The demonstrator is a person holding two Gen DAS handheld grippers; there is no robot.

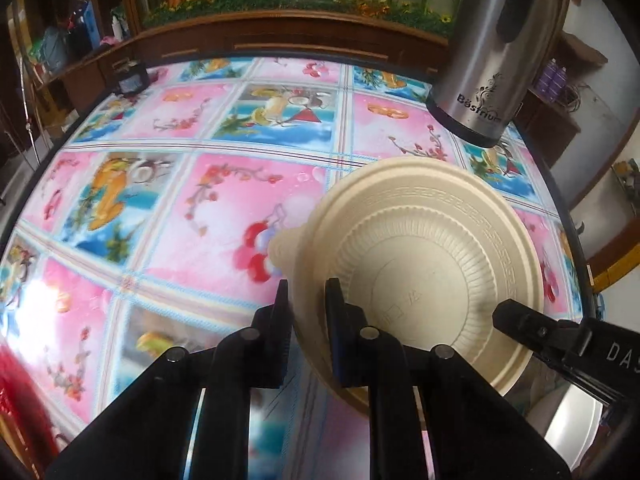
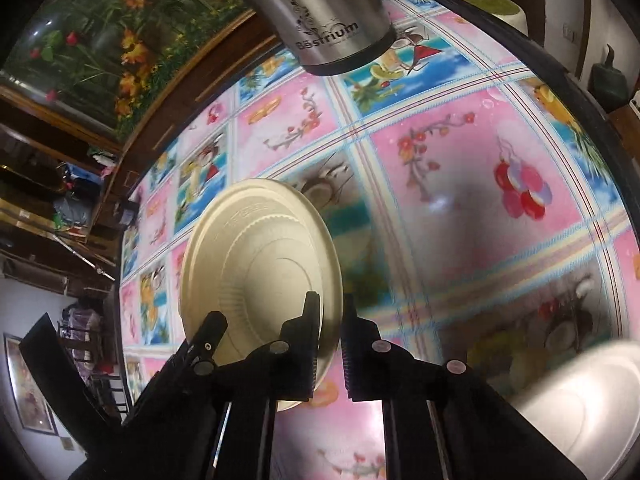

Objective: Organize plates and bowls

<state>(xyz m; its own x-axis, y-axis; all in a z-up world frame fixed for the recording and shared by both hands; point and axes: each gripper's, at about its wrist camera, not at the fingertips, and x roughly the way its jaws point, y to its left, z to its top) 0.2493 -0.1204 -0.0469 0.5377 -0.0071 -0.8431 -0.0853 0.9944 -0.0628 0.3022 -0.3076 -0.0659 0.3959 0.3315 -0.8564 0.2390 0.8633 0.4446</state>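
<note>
The cream plate (image 1: 424, 264) sits tilted above the desk (image 1: 168, 208), near the steel flask (image 1: 484, 60). The left gripper (image 1: 307, 300) clamps its jaws on the plate's left rim; the right gripper (image 2: 331, 312) clamps the opposite rim. Both point steeply downward.

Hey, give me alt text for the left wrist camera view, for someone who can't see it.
The left gripper has its jaws shut on the near rim of a cream plastic bowl on a pink and blue floral tablecloth. The right gripper reaches in from the right over the bowl's opposite rim, and a steel flask stands behind.
</note>
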